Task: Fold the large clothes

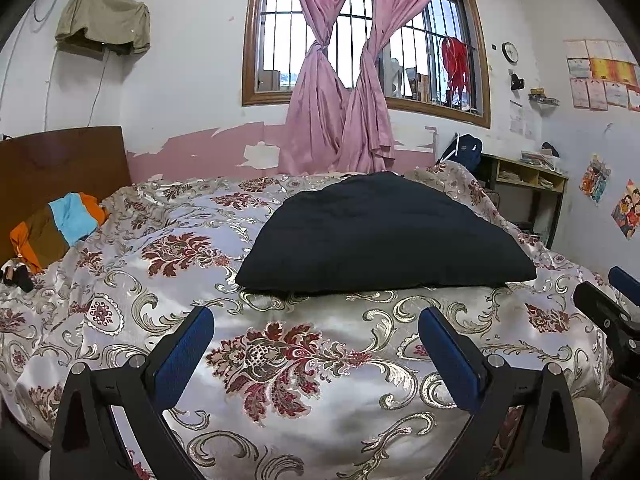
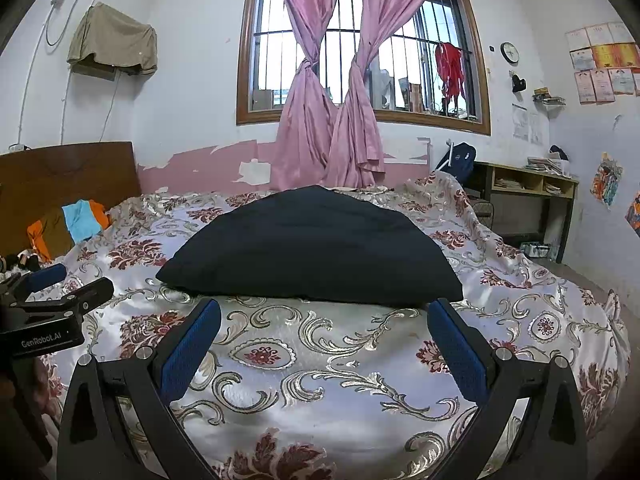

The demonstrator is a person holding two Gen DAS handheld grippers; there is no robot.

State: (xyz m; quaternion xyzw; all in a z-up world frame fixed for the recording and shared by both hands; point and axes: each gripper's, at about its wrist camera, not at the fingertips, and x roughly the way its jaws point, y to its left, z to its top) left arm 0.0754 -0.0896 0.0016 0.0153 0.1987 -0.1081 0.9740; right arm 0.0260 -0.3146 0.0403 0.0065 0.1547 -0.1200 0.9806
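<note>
The only writing you can read is "GenRobot.AI", printed in white on the black body of your left gripper (image 2: 60,280) where it pokes in at the left edge of the right wrist view. The papers and posters (image 1: 604,72) on the far wall carry print, but it is too small to make out, and the face of the round wall clock (image 1: 510,53) cannot be read either.

You hold both tools low and level over the near edge of the bed, pointing toward the window (image 1: 360,32) with its knotted pink curtains (image 1: 340,120). Your left gripper (image 1: 316,344) has its blue-padded fingers (image 1: 182,356) spread wide with nothing between them. Your right gripper (image 2: 324,340) is likewise spread wide and empty, its pads (image 2: 458,352) standing apart above the floral bedspread (image 2: 320,400). The two tools sit side by side, each visible at the edge of the other's view.

The dark garment (image 1: 380,236), already folded into a compact stack, lies on the bedspread just beyond your fingertips, touched by neither tool. In the right wrist view its near edge (image 2: 312,296) runs just past both pads. An orange, brown and blue cloth (image 1: 56,228) lies by the wooden headboard (image 1: 60,160), well apart.
</note>
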